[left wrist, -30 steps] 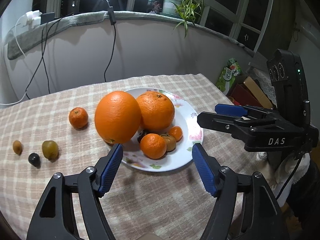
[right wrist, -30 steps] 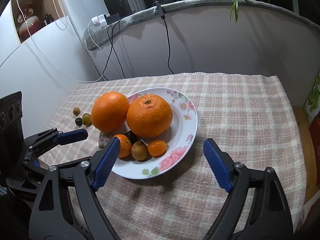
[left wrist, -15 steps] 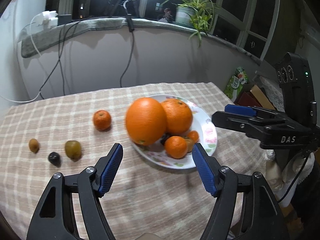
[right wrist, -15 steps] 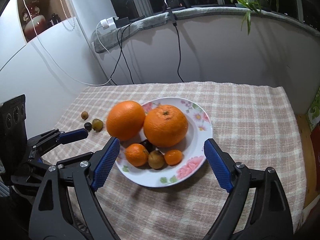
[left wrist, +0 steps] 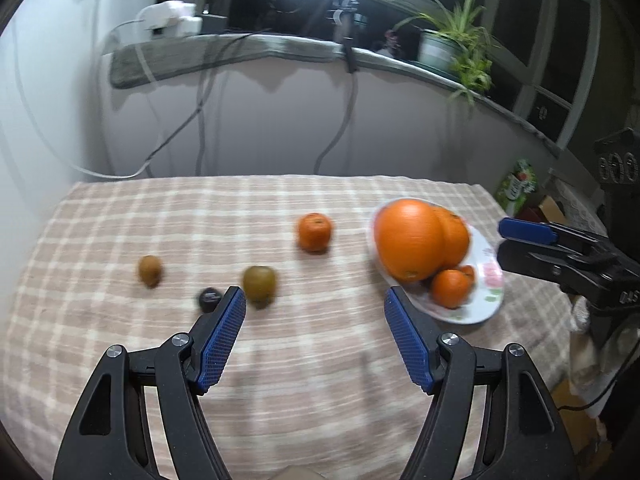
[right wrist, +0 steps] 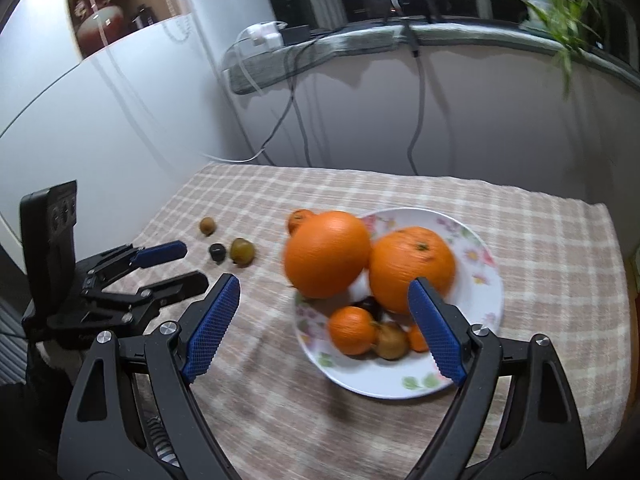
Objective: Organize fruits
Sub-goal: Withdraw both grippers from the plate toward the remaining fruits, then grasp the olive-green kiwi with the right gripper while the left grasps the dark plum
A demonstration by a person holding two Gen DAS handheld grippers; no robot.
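A flowered plate (right wrist: 400,384) holds two big oranges (right wrist: 328,254) (right wrist: 412,268), a mandarin (right wrist: 352,330) and some small brown fruits (right wrist: 390,340). On the checked cloth to its left lie a mandarin (left wrist: 315,232), a green-brown fruit (left wrist: 259,282), a small dark fruit (left wrist: 209,299) and a small brown fruit (left wrist: 150,270). My left gripper (left wrist: 313,294) hovers open and empty just before these loose fruits. My right gripper (right wrist: 323,284) is open and empty in front of the plate (left wrist: 486,308). Each gripper shows in the other's view (right wrist: 192,264) (left wrist: 528,240).
The table stands against a curved wall with hanging cables (left wrist: 340,132). A ledge above carries a potted plant (left wrist: 448,48) and chargers (left wrist: 172,20). Boxes and a green packet (left wrist: 520,188) sit beyond the table's right edge.
The left wrist view has swung left, so the loose fruits now sit ahead of its fingers and the plate has slid to the right. The right gripper has drawn back slightly. Both jaws stay as wide.
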